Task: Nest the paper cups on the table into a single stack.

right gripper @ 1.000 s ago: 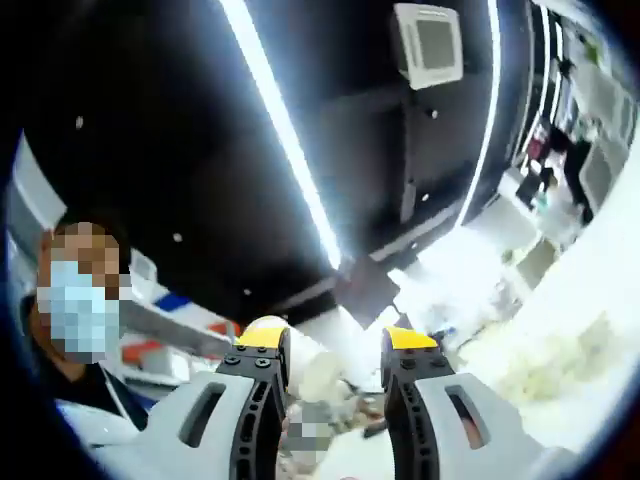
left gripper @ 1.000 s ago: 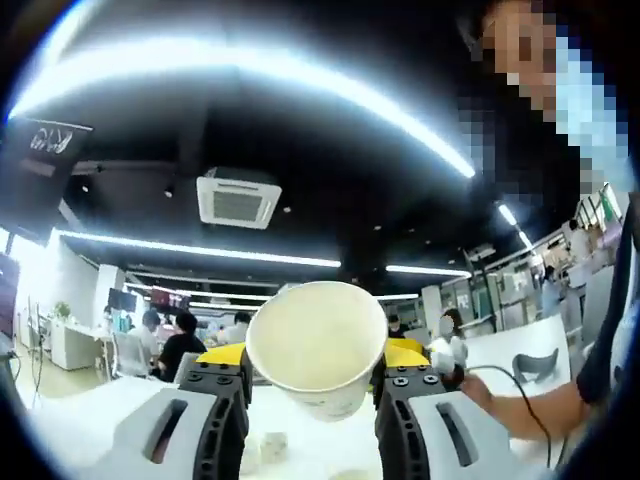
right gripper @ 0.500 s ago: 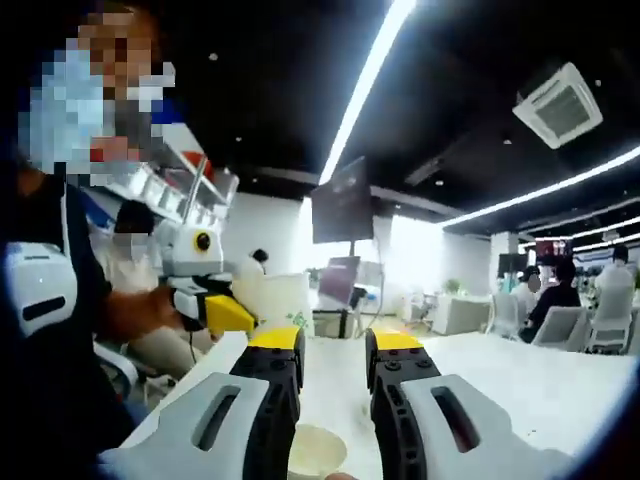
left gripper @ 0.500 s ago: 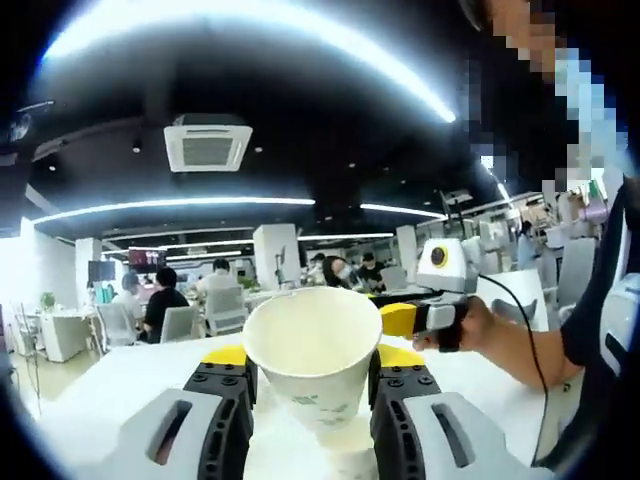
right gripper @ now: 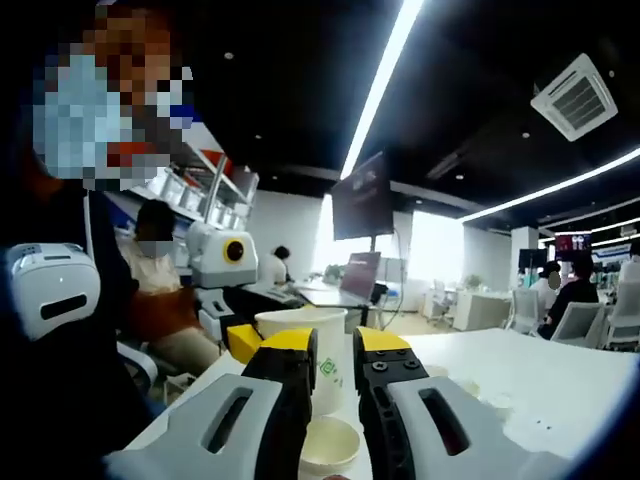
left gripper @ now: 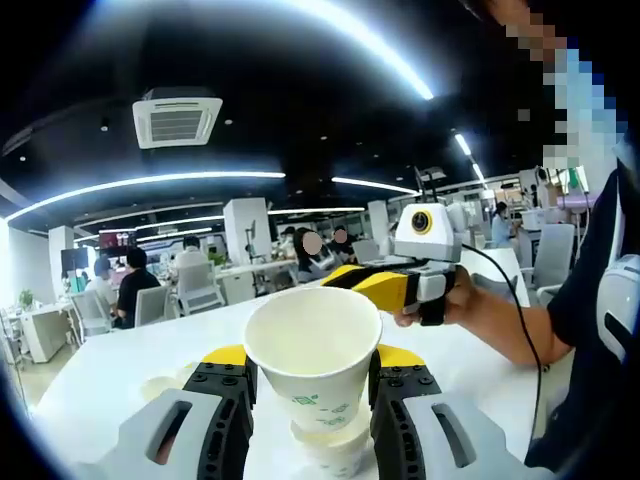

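Two paper cups are showing in the left gripper view: one cup [left gripper: 313, 362] sitting between the fingers [left gripper: 228, 385], a second cup [left gripper: 332, 447] standing just below it on the desk [left gripper: 110, 370]. Two grippers are showing: the left gripper [left gripper: 311, 372] and the right gripper [left gripper: 385, 287].

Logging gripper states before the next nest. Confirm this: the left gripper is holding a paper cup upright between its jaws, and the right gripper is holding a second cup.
Not quite. The left gripper does hold a paper cup upright between its jaws. The right gripper holds nothing: in the right gripper view its jaws stand nearly closed with only a bare gap between them. The other cup sits on the table below.
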`<state>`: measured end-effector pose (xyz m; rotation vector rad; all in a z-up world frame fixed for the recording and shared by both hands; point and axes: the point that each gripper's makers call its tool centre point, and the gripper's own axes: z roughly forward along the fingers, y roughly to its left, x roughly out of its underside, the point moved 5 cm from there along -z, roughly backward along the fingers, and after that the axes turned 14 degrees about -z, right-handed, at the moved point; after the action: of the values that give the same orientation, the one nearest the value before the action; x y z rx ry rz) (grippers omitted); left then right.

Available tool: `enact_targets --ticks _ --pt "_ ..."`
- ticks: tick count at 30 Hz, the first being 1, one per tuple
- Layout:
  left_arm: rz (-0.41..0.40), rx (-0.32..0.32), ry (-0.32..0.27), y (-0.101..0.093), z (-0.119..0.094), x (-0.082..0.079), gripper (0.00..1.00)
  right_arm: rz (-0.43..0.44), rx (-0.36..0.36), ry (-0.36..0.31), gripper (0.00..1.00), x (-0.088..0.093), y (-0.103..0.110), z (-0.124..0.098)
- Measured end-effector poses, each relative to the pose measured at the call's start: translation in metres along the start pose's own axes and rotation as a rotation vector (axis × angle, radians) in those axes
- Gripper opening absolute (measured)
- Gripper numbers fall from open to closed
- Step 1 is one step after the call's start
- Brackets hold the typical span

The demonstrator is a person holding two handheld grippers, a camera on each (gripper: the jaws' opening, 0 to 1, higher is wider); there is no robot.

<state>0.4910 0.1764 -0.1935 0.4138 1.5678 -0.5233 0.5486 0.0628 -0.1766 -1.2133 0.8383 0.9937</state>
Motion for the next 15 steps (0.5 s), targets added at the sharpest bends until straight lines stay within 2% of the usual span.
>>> enact_targets --ticks 4,8,15 --pt "0.008 -0.003 0.027 0.000 0.008 0.013 0.47 0.050 0.027 -0.016 0.12 0.005 -0.008 -0.004" --pt "0.010 -0.003 0.051 -0.002 0.012 0.026 0.47 0.076 0.042 -0.034 0.11 0.004 -0.007 -0.006" --pt "0.005 -0.008 0.070 0.000 0.018 0.034 0.47 0.086 0.048 -0.037 0.11 0.004 -0.003 -0.004"
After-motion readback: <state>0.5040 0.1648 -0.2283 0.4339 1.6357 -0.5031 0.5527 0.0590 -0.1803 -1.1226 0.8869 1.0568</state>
